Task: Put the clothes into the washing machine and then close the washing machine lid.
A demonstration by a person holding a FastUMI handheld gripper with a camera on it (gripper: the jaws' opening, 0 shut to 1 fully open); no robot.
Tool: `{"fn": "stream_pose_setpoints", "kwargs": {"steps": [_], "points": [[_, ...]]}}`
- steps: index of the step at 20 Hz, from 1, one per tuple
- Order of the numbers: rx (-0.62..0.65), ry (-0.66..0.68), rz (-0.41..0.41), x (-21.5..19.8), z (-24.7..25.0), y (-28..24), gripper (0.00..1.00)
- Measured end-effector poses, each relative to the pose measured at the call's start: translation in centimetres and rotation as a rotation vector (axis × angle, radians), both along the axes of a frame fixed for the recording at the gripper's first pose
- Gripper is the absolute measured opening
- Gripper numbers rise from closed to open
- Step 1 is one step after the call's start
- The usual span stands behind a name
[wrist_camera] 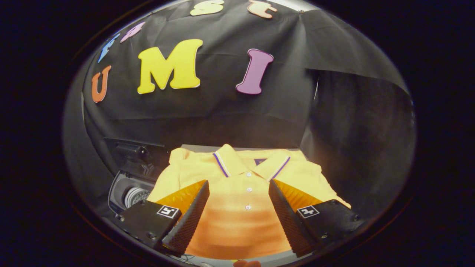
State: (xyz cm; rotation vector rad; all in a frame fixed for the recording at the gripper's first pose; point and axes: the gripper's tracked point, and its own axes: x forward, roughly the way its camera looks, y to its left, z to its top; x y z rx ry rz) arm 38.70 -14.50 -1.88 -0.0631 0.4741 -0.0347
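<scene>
A yellow polo shirt (241, 193) with a purple-and-white trimmed collar and a row of white buttons lies folded flat, collar pointing away from me. My gripper (239, 187) hovers over the shirt's chest, open, its two black fingers spread wide on either side of the button placket, with nothing pressed between them. To the left of the shirt stands the washing machine (128, 185), its drum opening (135, 196) showing and its dark lid (135, 154) raised behind it.
The shirt rests on a grey surface (274, 257) whose front edge shows below the fingers. Black cloth walls close the booth behind and to the right.
</scene>
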Motion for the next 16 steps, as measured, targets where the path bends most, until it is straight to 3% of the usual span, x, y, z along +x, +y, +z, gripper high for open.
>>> {"fn": "stream_pose_setpoints", "kwargs": {"steps": [11,16], "points": [[0.015,0.162,-0.028,1.2,-4.7,-1.3,1.0],[0.096,0.135,-0.022,1.4,-5.2,-1.0,1.0]]}}
